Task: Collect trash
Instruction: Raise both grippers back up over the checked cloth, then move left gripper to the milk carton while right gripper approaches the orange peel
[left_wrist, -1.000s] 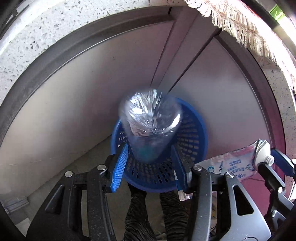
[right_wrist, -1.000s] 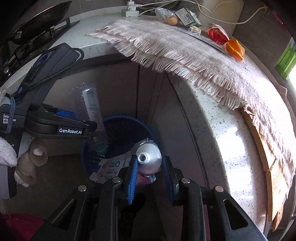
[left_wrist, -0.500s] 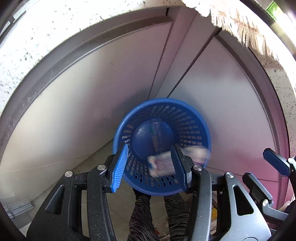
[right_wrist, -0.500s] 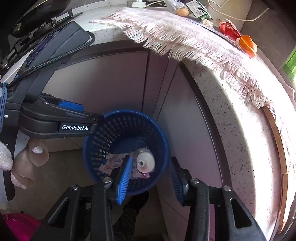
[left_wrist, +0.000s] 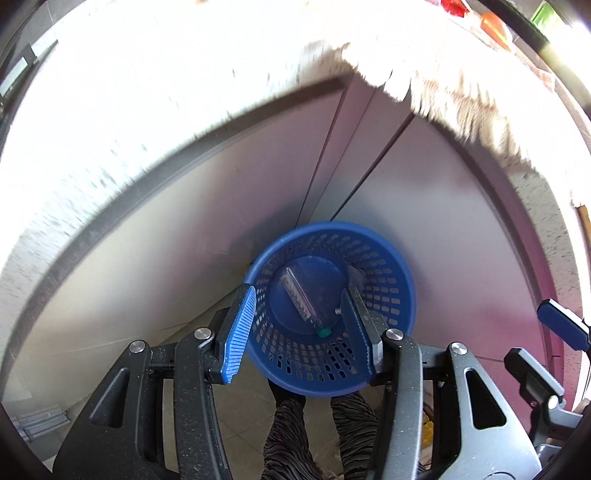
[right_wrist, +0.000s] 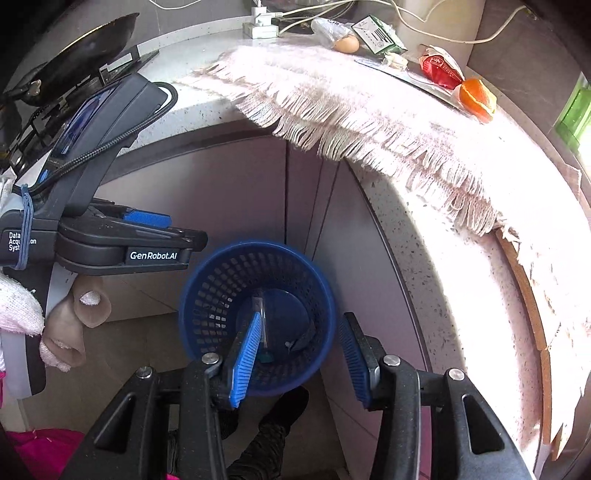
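A speckled worktop (right_wrist: 424, 258) with a fringed cloth (right_wrist: 369, 110) curves above a blue basket (right_wrist: 321, 295) on the floor. A clear bottle (left_wrist: 301, 295) already lies inside; wrappers (right_wrist: 441, 70) and peel (right_wrist: 476, 96) remain above. Left gripper (left_wrist: 295, 328) and right gripper (right_wrist: 299, 358) both hang open, empty.

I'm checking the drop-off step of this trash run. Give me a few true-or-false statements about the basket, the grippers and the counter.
1. The clear plastic bottle lies inside the blue basket. True.
2. The right gripper grips a tube. False: nothing is between its open jaws.
3. The left gripper is empty. True.
4. The basket stands on the counter. False: it sits on the floor by the cabinet doors.
5. A fringed cloth hangs over the counter edge. True.
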